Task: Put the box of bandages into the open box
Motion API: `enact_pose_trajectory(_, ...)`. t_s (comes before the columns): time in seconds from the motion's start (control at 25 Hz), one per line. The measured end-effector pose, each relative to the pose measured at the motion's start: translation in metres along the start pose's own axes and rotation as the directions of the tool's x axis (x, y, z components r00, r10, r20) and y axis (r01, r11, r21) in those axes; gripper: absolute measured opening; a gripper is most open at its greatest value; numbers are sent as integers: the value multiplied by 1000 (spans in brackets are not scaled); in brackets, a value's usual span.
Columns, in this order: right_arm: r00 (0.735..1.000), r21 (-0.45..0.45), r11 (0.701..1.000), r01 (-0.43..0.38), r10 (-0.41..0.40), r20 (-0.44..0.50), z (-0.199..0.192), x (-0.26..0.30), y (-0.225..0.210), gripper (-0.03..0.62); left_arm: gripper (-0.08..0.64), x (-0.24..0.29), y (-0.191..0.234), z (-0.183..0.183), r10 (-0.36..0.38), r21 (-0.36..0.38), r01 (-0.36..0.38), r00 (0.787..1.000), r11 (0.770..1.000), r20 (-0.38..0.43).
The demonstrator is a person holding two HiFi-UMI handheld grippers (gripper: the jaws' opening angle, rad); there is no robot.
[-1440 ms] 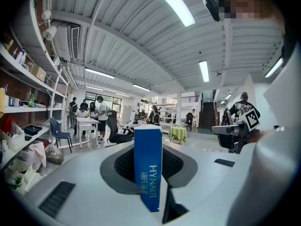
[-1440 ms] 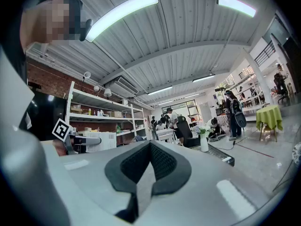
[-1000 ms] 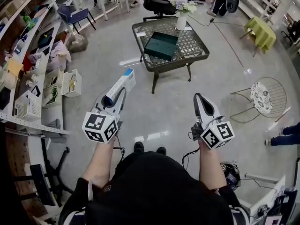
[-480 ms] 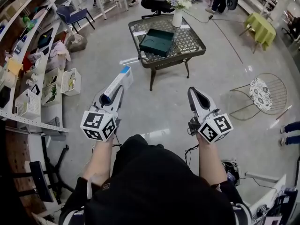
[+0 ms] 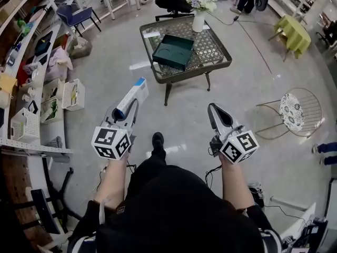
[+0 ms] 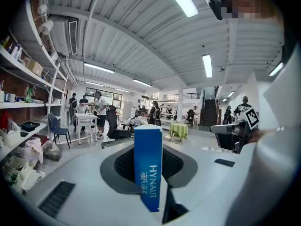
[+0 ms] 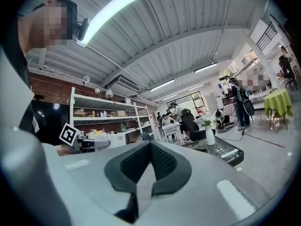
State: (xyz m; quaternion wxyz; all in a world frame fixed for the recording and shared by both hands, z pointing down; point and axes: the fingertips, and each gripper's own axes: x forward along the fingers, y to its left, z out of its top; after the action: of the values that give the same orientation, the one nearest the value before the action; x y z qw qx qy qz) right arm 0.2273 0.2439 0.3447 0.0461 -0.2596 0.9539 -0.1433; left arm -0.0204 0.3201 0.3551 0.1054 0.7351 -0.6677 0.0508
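The left gripper (image 5: pixel 129 108) pinches a slim, rectangular blue-and-white box of bandages (image 5: pixel 135 93) between its ribbed dark pads (out over the glossy floor (image 5: pixel 105 73)). The right gripper (image 5: pixel 214 110) has its jaws pressed together, empty. The shallow dark-green open box (image 5: pixel 174 50) lies on a wire-mesh table (image 5: pixel 213 49), well apart.

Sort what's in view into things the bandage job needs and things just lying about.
Job: box of bandages, clamped in the left gripper; open box on the mesh table.
Lying about: vase of flowers, wire chair, white bins; right gripper, shut and empty.
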Motion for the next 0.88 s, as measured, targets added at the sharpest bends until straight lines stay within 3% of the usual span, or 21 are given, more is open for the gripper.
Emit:
enact_pose_trajectory(0.48,992,8,998,69,-67,-102,-1,148,-69,9,78,141,103,12,-76,-46,73,996,996,-55)
enact_pose_trajectory(0.68,989,2,997,83,-82,-121,-1,209,-78,9,78,178,157,23,-84,-50,81,995,995,-56)
enact_pose_trajectory(0.88,986,-1,994,106,-106,-127,2,240,-86,9,78,201,181,28,-113,-41,111,992,993,-62)
